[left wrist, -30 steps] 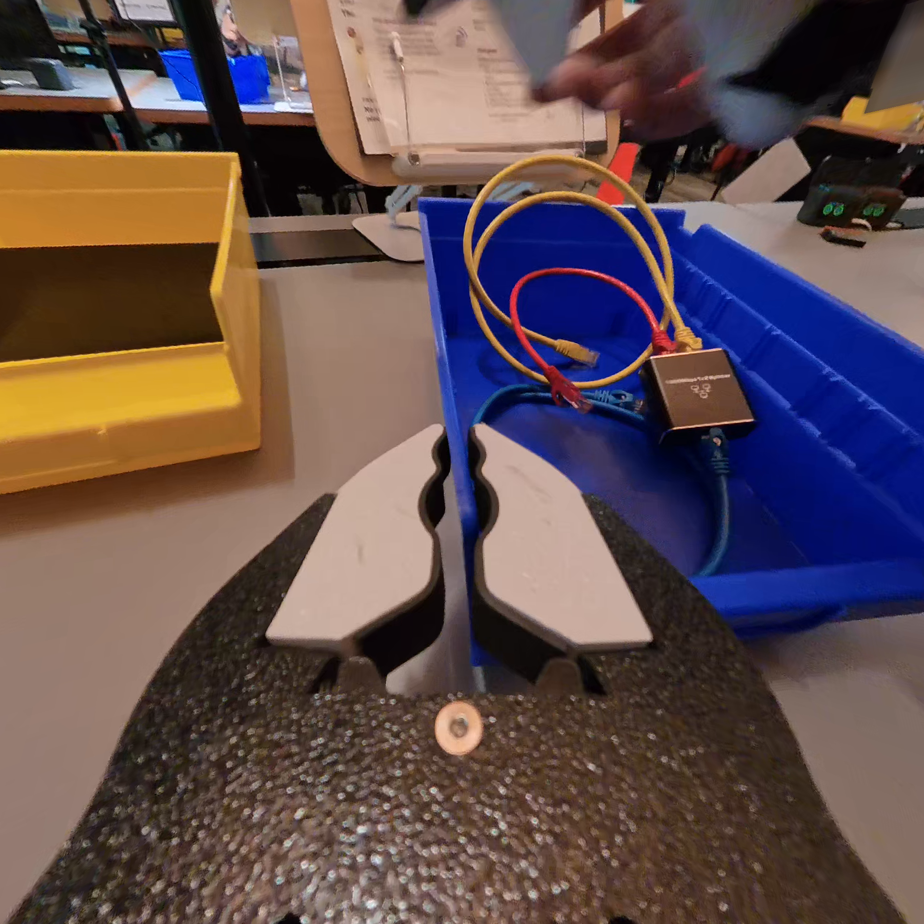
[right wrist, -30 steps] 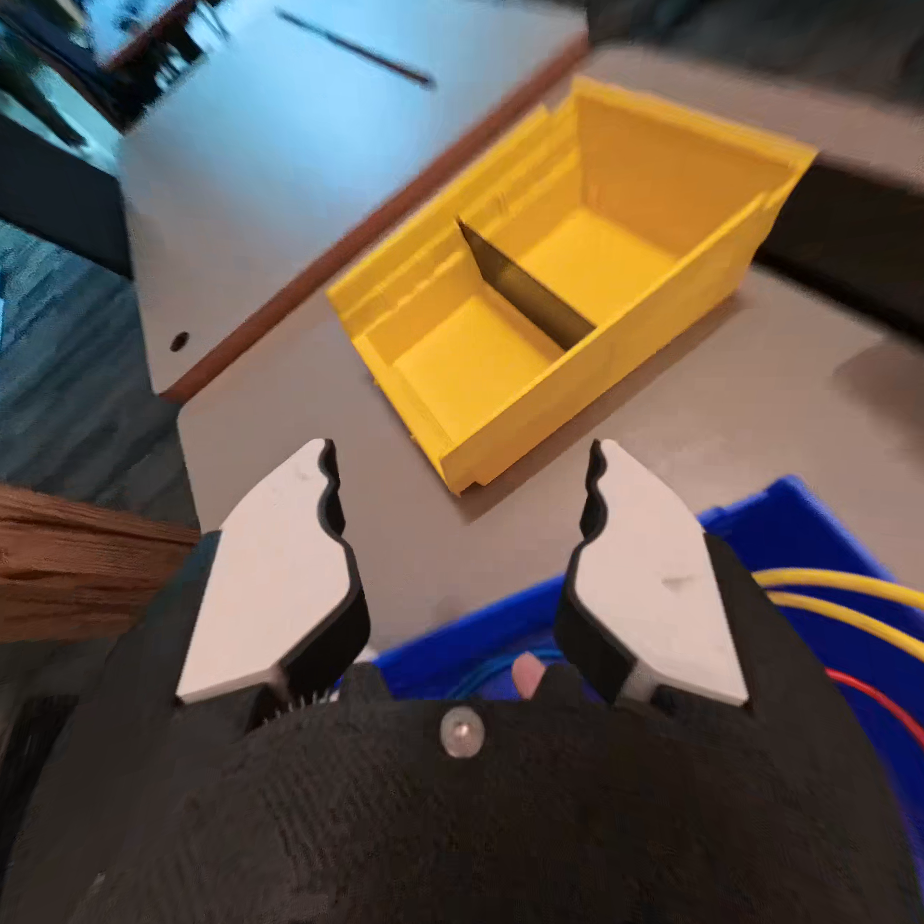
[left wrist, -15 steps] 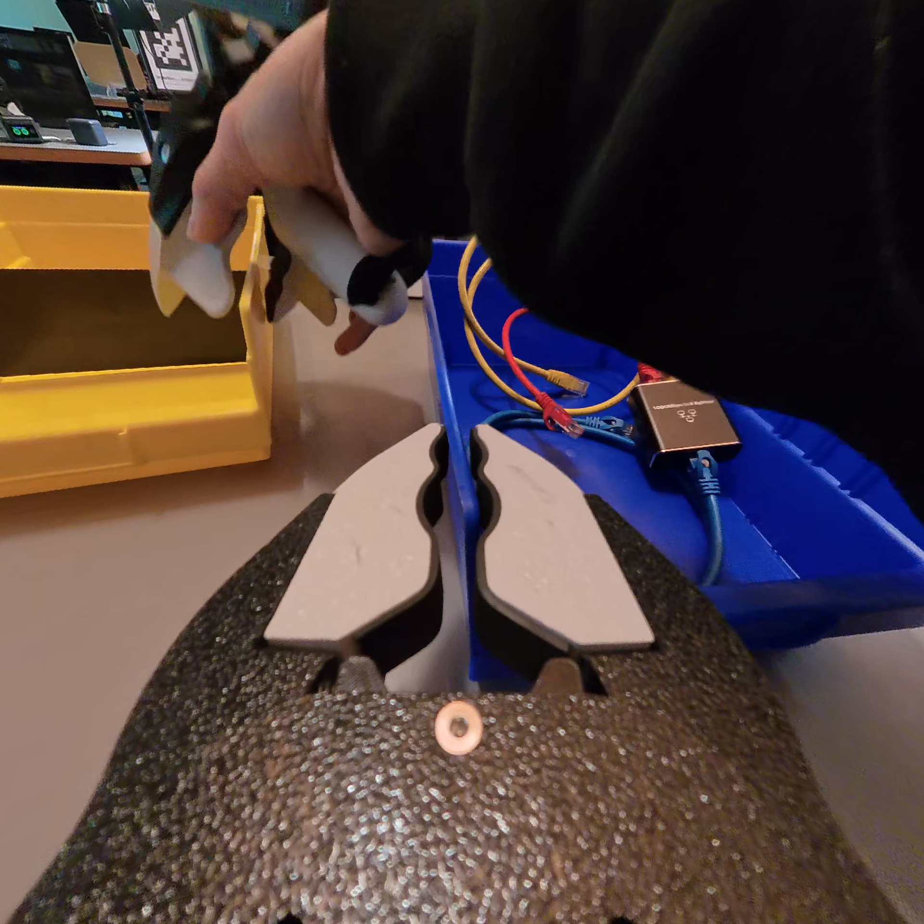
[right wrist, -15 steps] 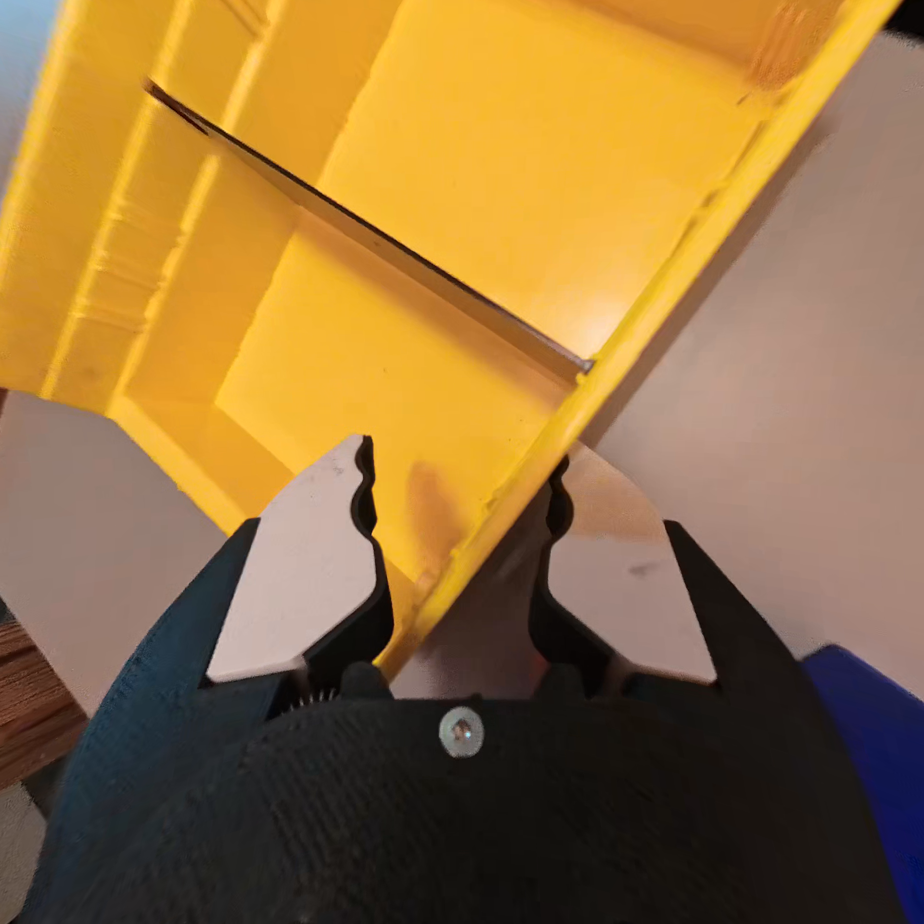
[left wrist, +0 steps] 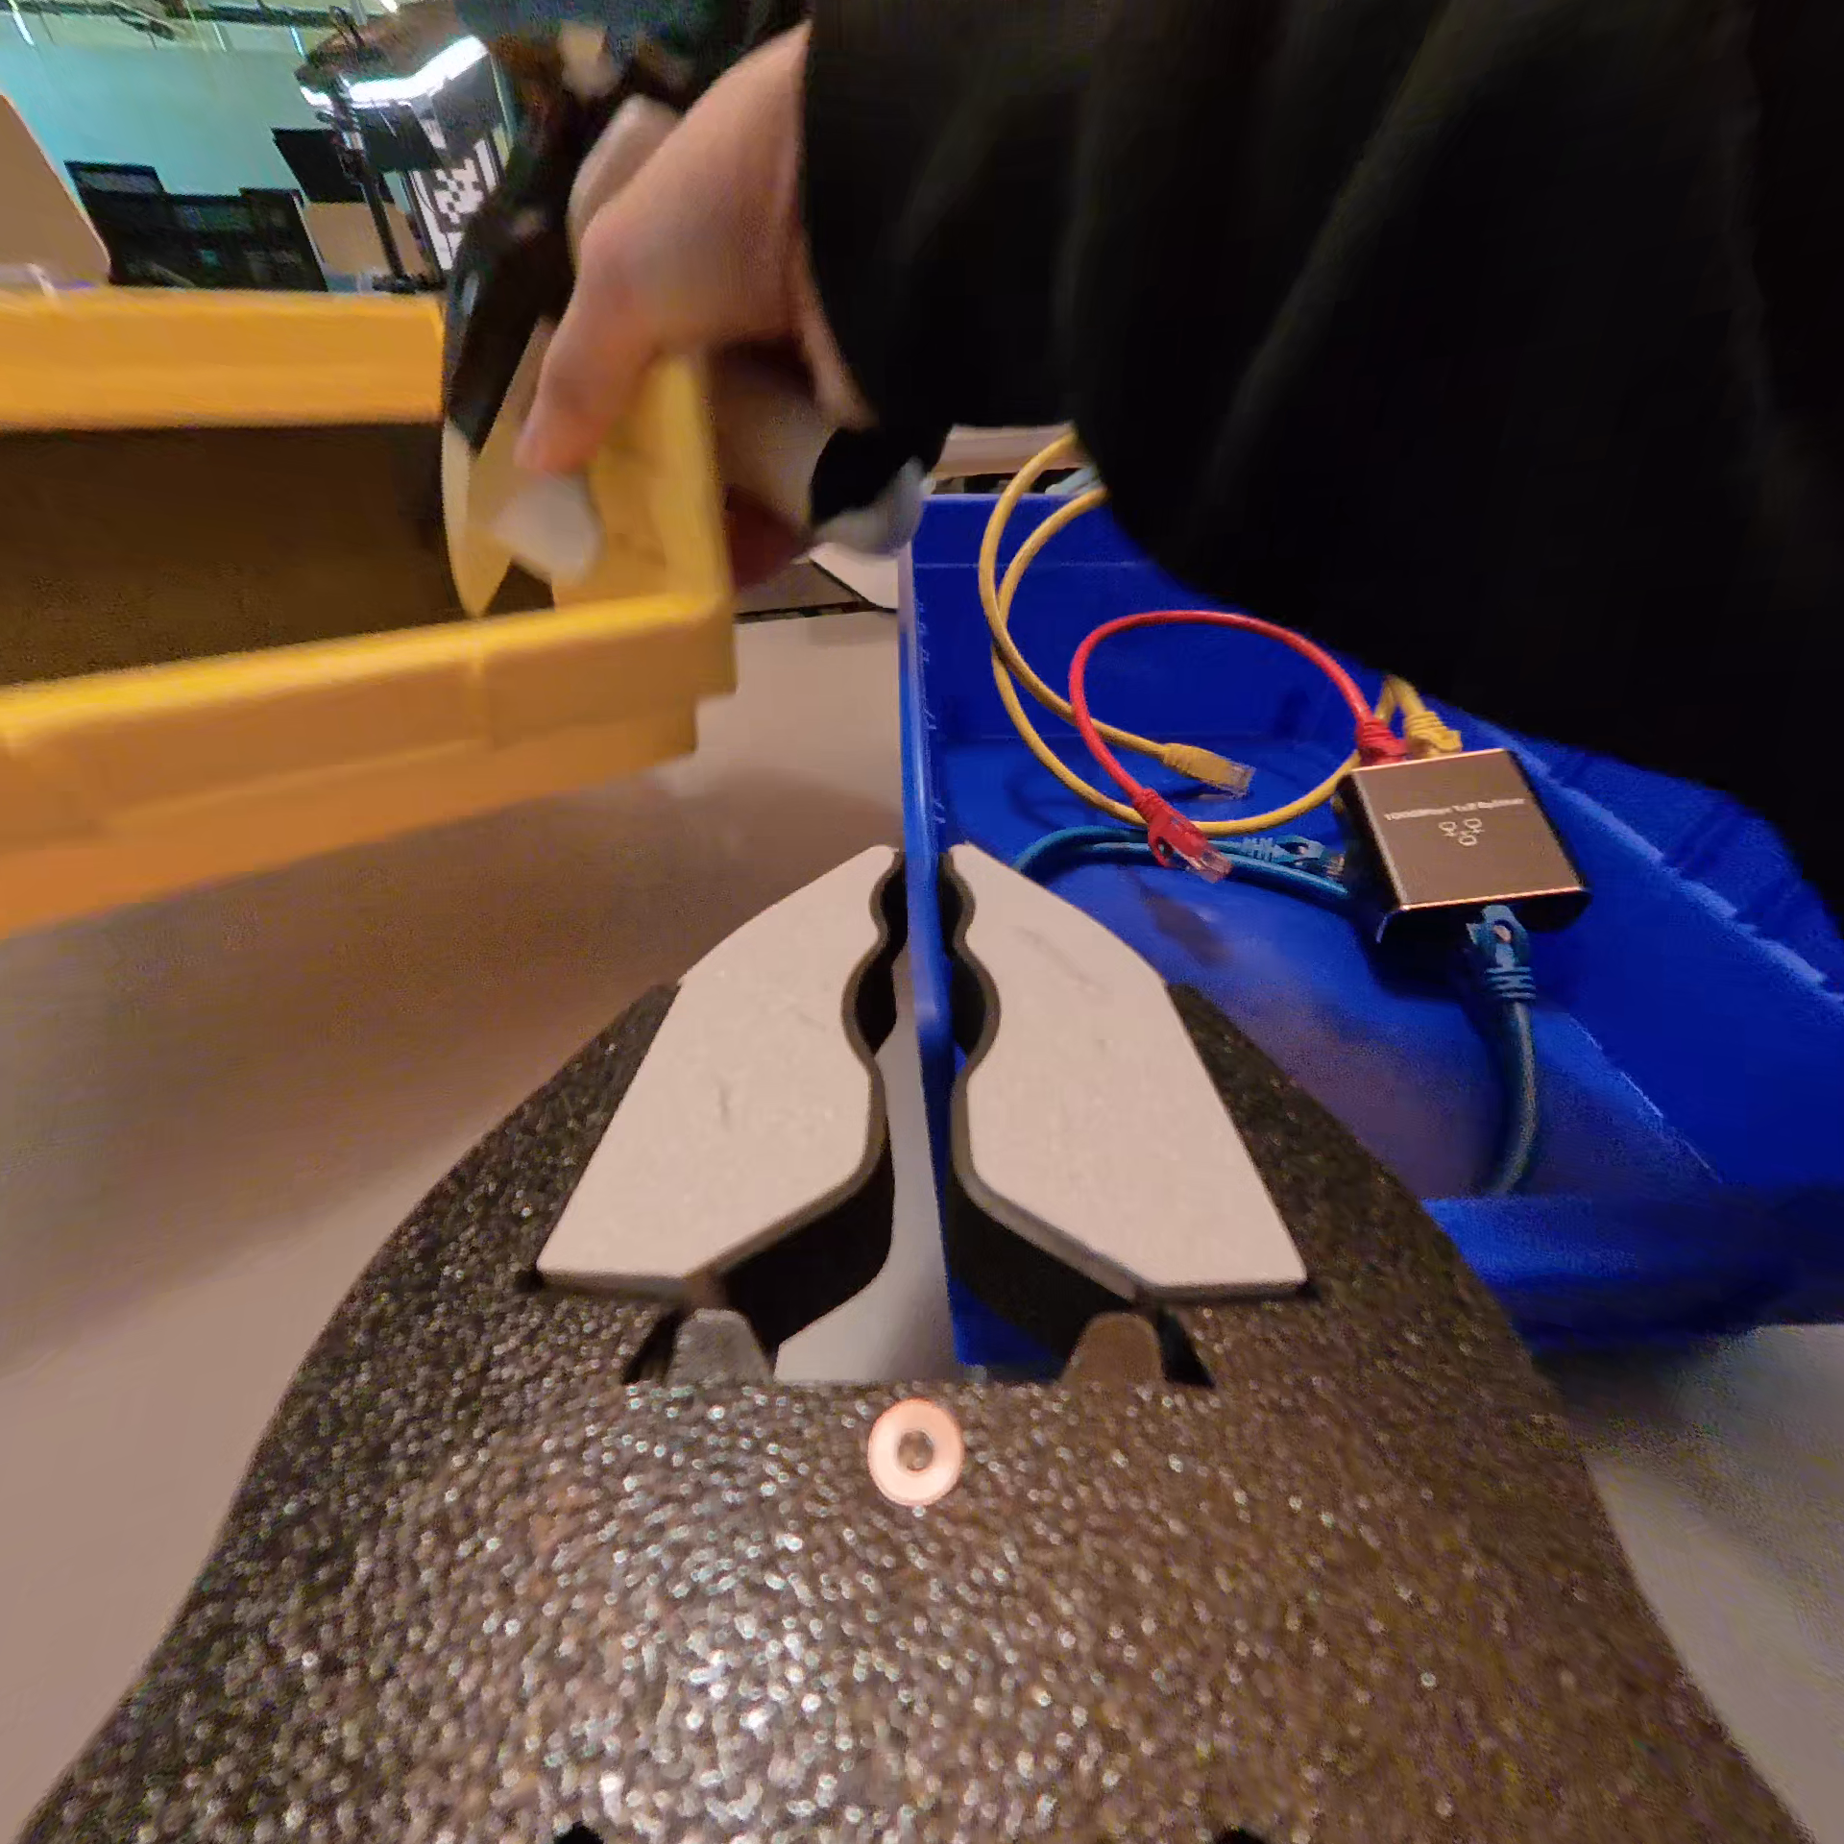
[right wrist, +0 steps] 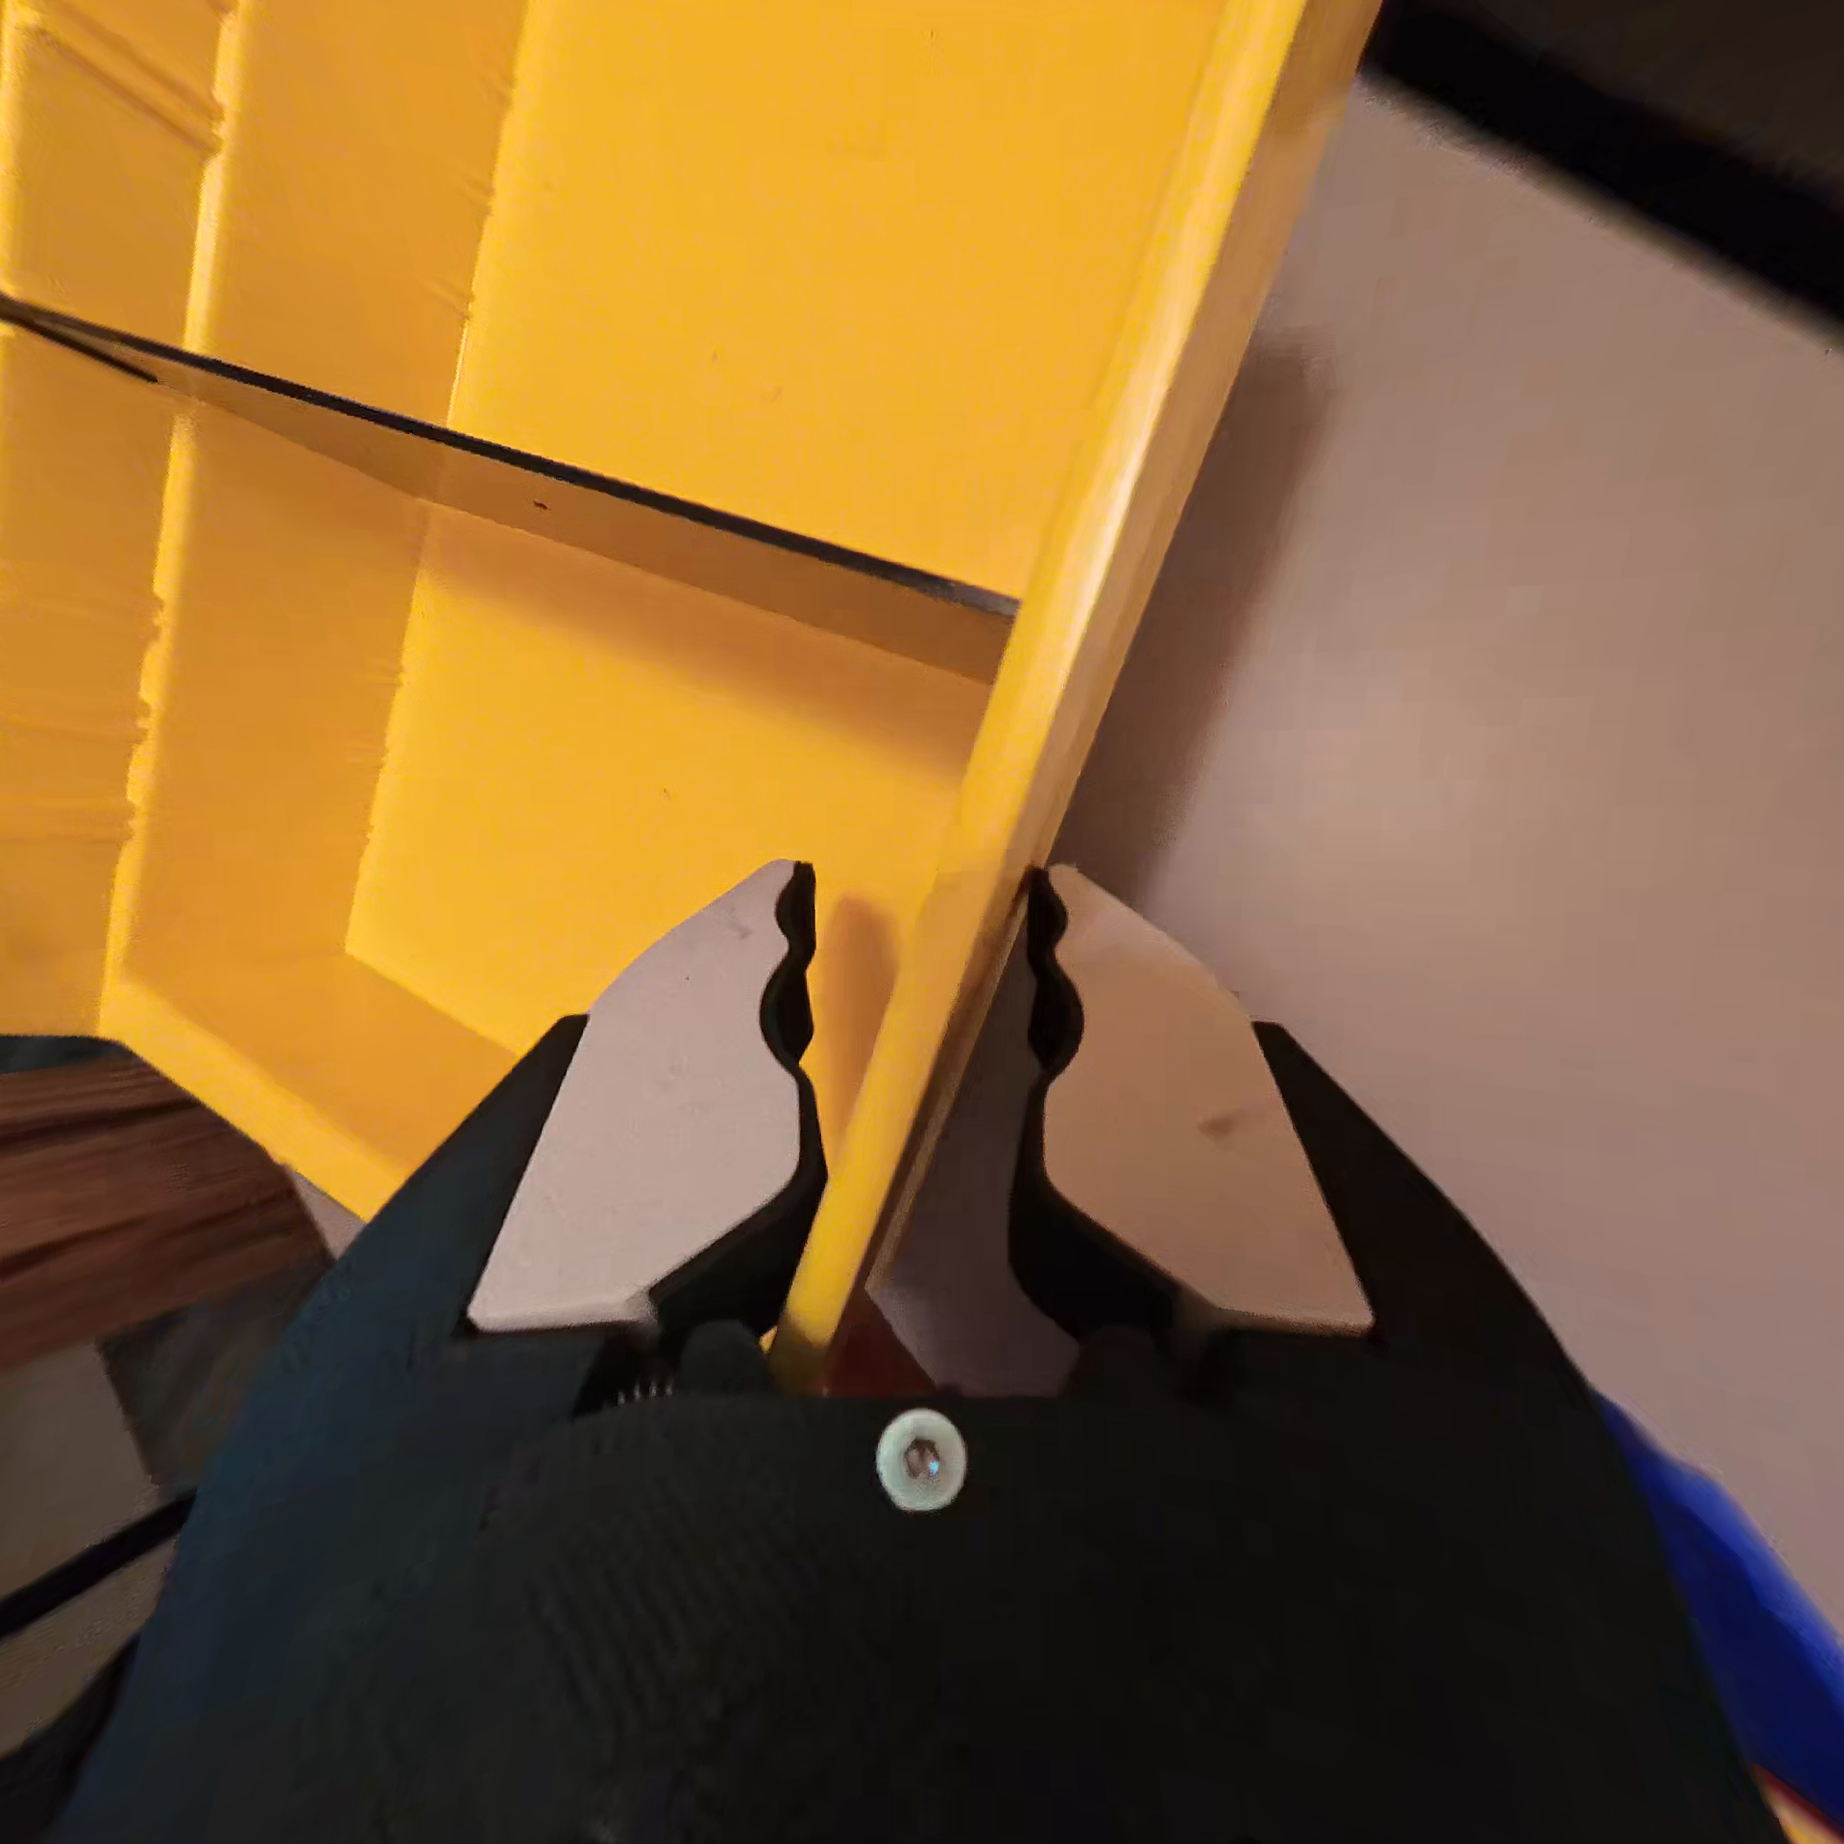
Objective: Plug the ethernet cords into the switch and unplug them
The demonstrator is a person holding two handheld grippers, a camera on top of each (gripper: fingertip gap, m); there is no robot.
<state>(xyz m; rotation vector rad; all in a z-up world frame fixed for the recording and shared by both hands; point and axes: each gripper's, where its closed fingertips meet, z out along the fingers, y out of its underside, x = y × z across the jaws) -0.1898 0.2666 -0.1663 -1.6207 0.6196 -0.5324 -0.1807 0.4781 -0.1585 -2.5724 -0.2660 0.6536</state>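
Note:
The grey switch (left wrist: 1462, 843) lies in the blue bin (left wrist: 1646, 998). A yellow cord (left wrist: 1008, 679) and a red cord (left wrist: 1197, 624) each have one end in its far side and one free end on the bin floor. A blue cord (left wrist: 1512, 1048) is plugged into its near side. My left gripper (left wrist: 923, 898) is shut on the blue bin's left wall. My right gripper (right wrist: 918, 888) is shut on the right wall of the yellow bin (right wrist: 698, 299), one finger inside and one outside. One of its fingers (left wrist: 539, 519) shows in the left wrist view.
The yellow bin (left wrist: 349, 718) has a dark divider (right wrist: 499, 479) and nothing else shows in it. It hangs tilted just left of the blue bin over the grey table (left wrist: 299, 1048). A person's hand (left wrist: 679, 259) and black sleeve (left wrist: 1297, 299) fill the upper right.
My right gripper has come down over the yellow bin's right wall and closed on it. The yellow bin now sits nearer the blue bin and looks tilted. My left gripper has stayed put.

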